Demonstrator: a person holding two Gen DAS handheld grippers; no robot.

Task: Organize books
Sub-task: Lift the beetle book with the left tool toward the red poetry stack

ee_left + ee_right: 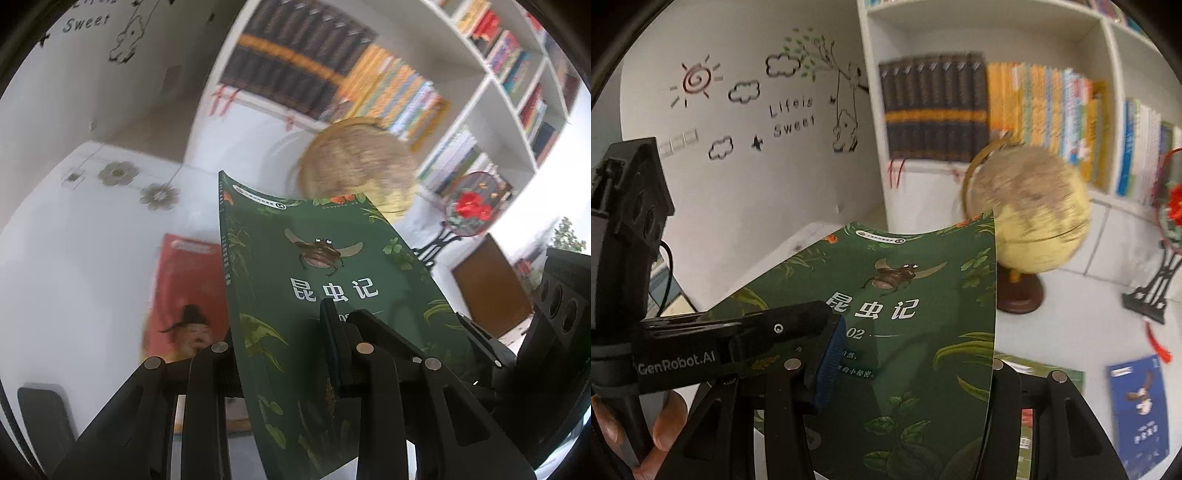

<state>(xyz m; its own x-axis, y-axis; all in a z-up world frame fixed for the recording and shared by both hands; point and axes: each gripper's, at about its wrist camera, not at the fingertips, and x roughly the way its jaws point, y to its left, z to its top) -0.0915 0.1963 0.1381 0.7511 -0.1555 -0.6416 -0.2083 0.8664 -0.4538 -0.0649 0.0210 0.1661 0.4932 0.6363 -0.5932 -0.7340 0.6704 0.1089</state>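
Grippers, left and right, pinch glossy, bowed green book.

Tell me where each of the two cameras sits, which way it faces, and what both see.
Left wrist: on the left hand-held gripper, angled down along its fingers at the green book it clamps; the right hand-held gripper's body shows at right.
Right wrist: on the right hand-held gripper, facing the bookshelf; its jaws hold the same book, and the person's fingers show.
Shared: the book, globe, bookshelf.
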